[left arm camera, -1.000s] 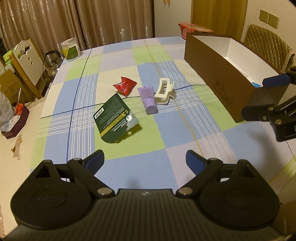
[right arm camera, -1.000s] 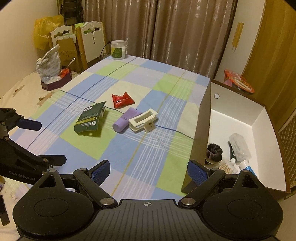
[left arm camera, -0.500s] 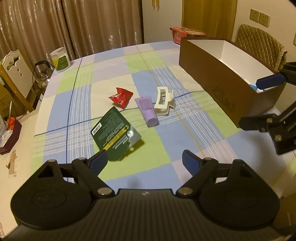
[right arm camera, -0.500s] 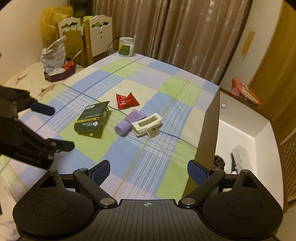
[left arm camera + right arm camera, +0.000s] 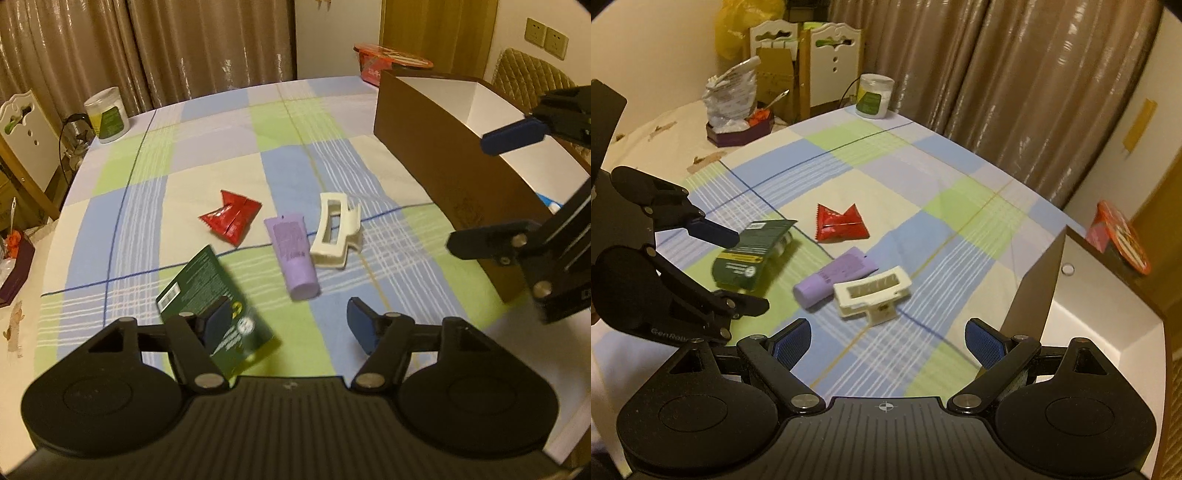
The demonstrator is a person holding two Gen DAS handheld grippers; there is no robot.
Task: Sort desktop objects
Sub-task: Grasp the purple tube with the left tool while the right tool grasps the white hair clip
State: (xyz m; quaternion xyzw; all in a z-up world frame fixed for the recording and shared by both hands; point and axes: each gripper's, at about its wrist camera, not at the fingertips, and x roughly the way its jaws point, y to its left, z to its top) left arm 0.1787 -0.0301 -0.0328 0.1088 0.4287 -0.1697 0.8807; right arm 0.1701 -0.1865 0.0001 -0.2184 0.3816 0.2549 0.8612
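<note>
Left gripper [image 5: 288, 321]: jaws spread wide, nothing between them; low over the near part of the table, one blue pad in front of the green packet.
Right gripper [image 5: 886, 341]: jaws wide apart, empty; near the table's near edge, beside the box's corner.
Green packet [image 5: 210, 306]: dark green card-backed pack, label side up, lying tilted; nearest of the loose items, to the left.
Red sachet [image 5: 231, 218]: crinkled foil packet, flat on the cloth, beyond the green packet.
Purple tube [image 5: 293, 254]: lilac cosmetic tube, lying with cap end toward the near side, middle of the group.
Hair claw clip [image 5: 335, 230]: cream plastic, just right of the tube, seemingly touching it.
Cardboard box [image 5: 443, 162]: brown outside, white inside, open top, along the right side of the table; contents mostly hidden.
Tablecloth [image 5: 207, 122]: checked in blue, green and cream.
White jar [image 5: 106, 120]: green label, at the far left edge of the table.
Red lidded bowl [image 5: 388, 64]: beyond the box's far end.
Curtains [image 5: 147, 48]: brown, behind the table.
</note>
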